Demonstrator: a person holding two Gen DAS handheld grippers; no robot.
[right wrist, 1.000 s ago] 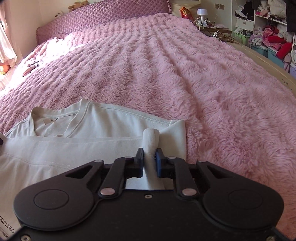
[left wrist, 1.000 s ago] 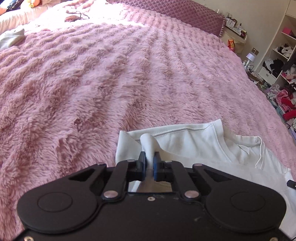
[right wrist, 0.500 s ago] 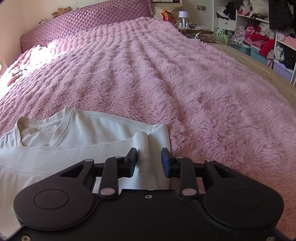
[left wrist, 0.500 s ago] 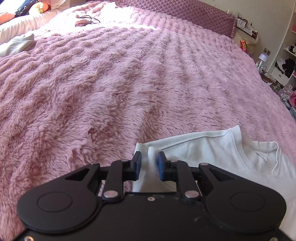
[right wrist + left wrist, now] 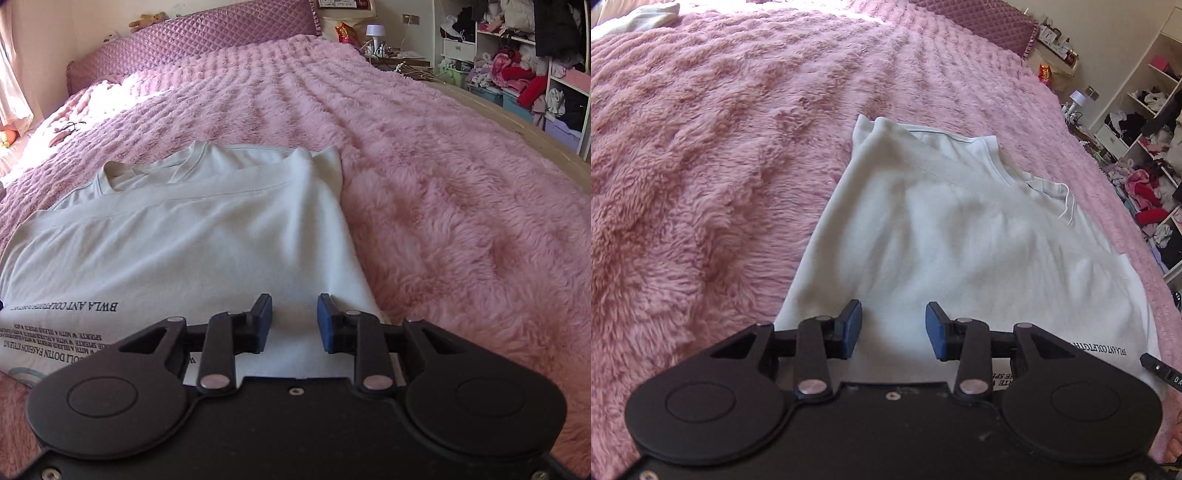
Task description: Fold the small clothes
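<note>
Left claw: its jaws are being opened, with a clear gap showing between the blue pads; nothing is being gripped, and only flat white cloth is seen behind the gap.
Right claw: its jaws are being drawn closer together, yet a gap is still showing between the pads; no cloth is being pinched, and the fabric is lying flat beneath them.
T-shirt: white, being left spread on the bed just ahead of both claws, with its lower part folded up over the chest (black printed lettering is showing upside down near the claws). Its collar is lying at the far end, and a loose white thread or tag string is seen beside it in the left view.
Side edges: the left edge of the shirt is running away just left of the left claw; the right edge is running away just right of the right claw.
Blanket: pink and fluffy, covering the bed all around the shirt.
Headboard: purple and quilted, standing at the far end.
Shelves: crowded with clothes, standing well apart at the right.
</note>
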